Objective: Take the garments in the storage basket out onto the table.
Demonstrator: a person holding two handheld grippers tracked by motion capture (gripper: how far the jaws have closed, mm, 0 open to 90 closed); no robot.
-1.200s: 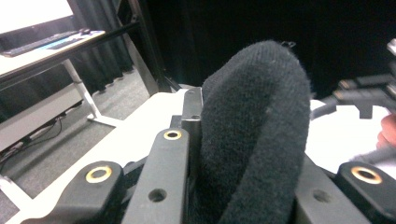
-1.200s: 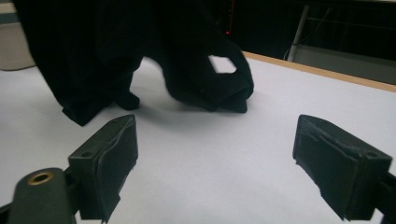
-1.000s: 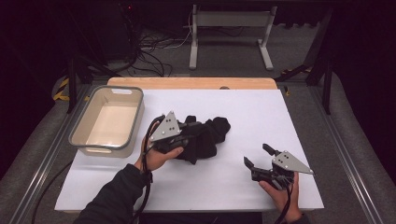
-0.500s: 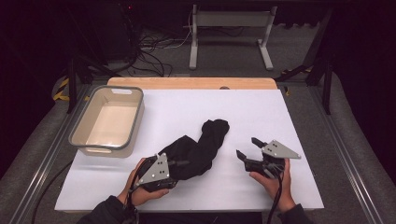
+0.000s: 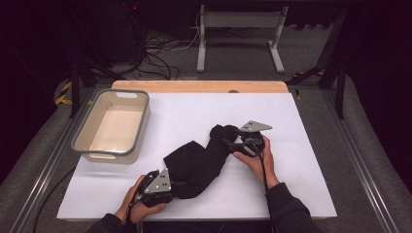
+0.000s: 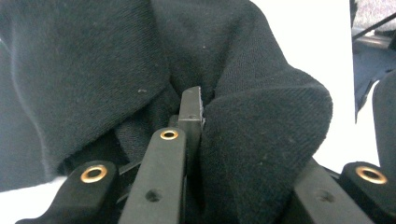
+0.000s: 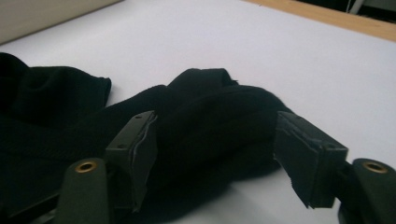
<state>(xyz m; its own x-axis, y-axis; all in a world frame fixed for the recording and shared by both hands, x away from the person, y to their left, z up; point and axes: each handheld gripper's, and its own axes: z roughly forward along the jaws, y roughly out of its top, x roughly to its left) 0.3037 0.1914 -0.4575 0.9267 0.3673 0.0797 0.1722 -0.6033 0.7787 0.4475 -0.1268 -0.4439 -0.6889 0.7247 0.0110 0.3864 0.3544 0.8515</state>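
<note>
The black cloth lies stretched across the near middle of the white desk, no longer bunched up. The left hand-held gripper has pulled one end down to the near edge and pinches it tight. The right hand-held gripper has moved in from the right to the far end. Its jaws have just been closing, with cloth between them, but are not squeezing yet. I think the cloth is getting spread out. The tub waits at the left.

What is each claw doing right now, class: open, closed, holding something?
Left claw: shut on the black cloth.
Right claw: open, jaws just been closing, cloth end between them, not yet pinched.
</note>
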